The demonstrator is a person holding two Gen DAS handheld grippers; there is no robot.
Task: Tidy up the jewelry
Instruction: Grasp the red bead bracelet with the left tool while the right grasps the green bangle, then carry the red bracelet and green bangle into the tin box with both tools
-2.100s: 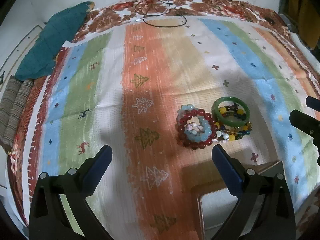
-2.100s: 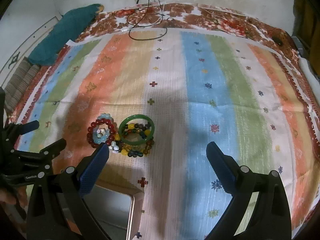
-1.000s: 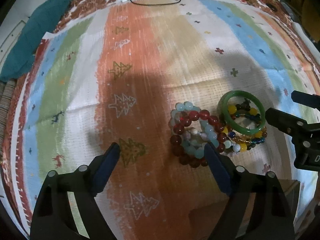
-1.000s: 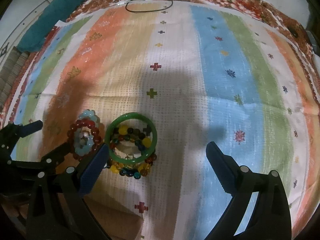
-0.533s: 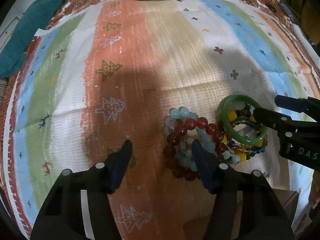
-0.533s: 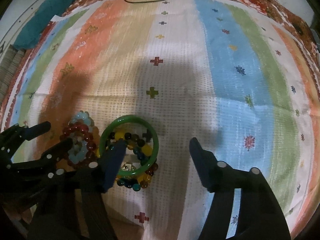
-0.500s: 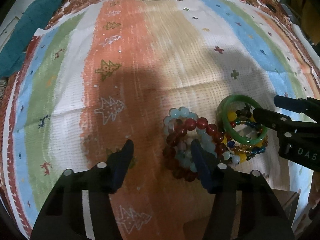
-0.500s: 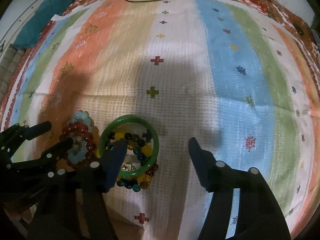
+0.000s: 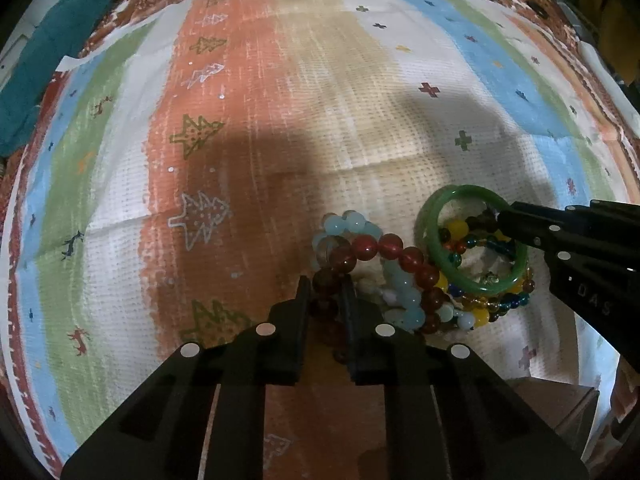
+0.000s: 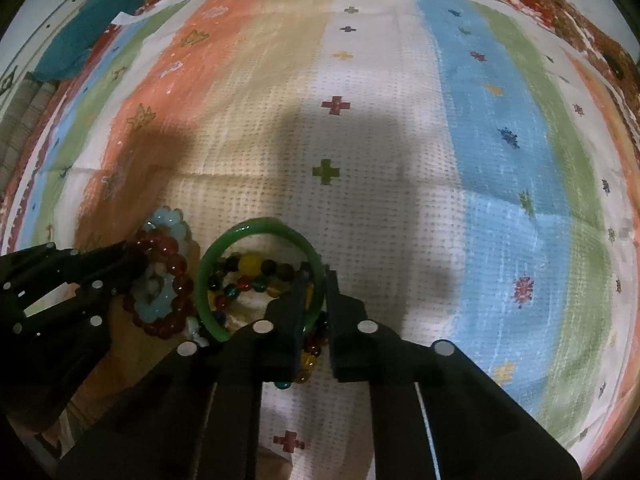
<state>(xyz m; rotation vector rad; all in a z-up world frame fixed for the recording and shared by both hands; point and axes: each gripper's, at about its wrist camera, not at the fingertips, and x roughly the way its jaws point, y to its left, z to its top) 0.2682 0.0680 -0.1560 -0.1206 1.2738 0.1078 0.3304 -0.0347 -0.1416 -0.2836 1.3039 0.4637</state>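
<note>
With the left gripper [image 9: 325, 286] closing on the dark-red round-bead bracelet [image 9: 362, 248] and the right gripper [image 10: 316, 280] clamped on the smooth green bangle [image 10: 256, 232] beside it, tangled strands may drag along.

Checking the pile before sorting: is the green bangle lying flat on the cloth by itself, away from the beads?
No, the green bangle rests on multicoloured beads.

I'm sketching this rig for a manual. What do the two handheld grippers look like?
Both the left gripper and the right gripper are black, angular frames that narrow into two flat fingers, dotted with round white markers. The right gripper's body carries pale lettering reading "DAS". No cable or sleeve is visible.
</note>
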